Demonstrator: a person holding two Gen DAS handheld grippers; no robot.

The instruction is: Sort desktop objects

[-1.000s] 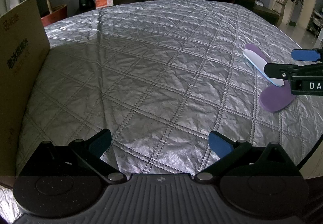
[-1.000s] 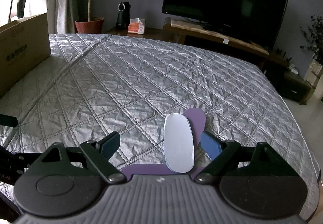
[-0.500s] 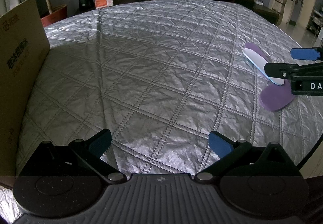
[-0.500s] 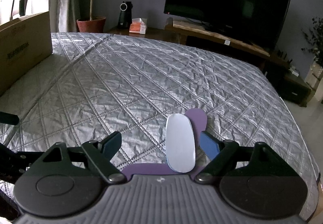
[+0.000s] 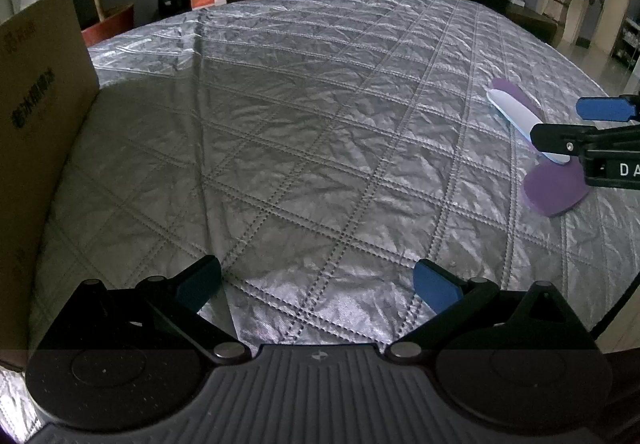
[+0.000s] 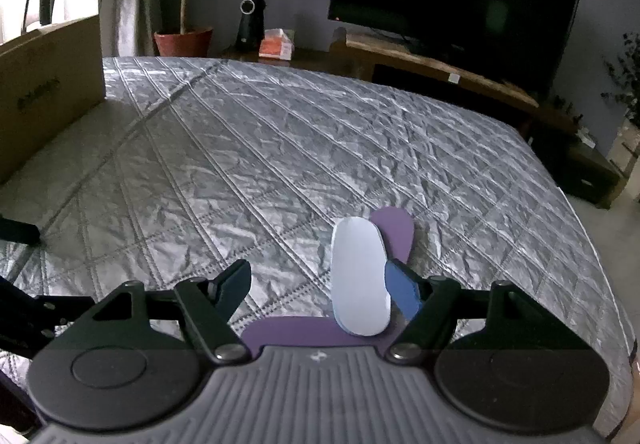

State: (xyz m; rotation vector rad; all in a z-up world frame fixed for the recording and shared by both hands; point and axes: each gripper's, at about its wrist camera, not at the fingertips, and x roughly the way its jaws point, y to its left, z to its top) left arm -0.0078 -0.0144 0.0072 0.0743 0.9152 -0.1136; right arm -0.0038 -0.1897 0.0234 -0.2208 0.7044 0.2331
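A white oval insole (image 6: 360, 276) lies across a purple insole (image 6: 394, 232) on the silver quilted cover (image 6: 280, 164). My right gripper (image 6: 320, 288) straddles the white insole and its jaws are closing. The right blue pad (image 6: 402, 294) is at the insole's right edge, while the left pad (image 6: 234, 284) is still well off to its left. In the left wrist view the same white insole (image 5: 516, 116) and purple insole (image 5: 556, 184) lie at the far right, under the right gripper (image 5: 580, 126). My left gripper (image 5: 316, 284) is open over bare quilt with nothing between its fingers.
A cardboard box (image 5: 36, 124) stands along the left edge of the cover, also seen as the cardboard box (image 6: 48, 92) in the right wrist view. Beyond the far edge are a TV bench (image 6: 432, 64), a potted plant (image 6: 184, 42) and a black device (image 6: 250, 24).
The right gripper's jaws have narrowed, and its right pad has come in to the white insole's edge. The left gripper and both insoles have stayed put.
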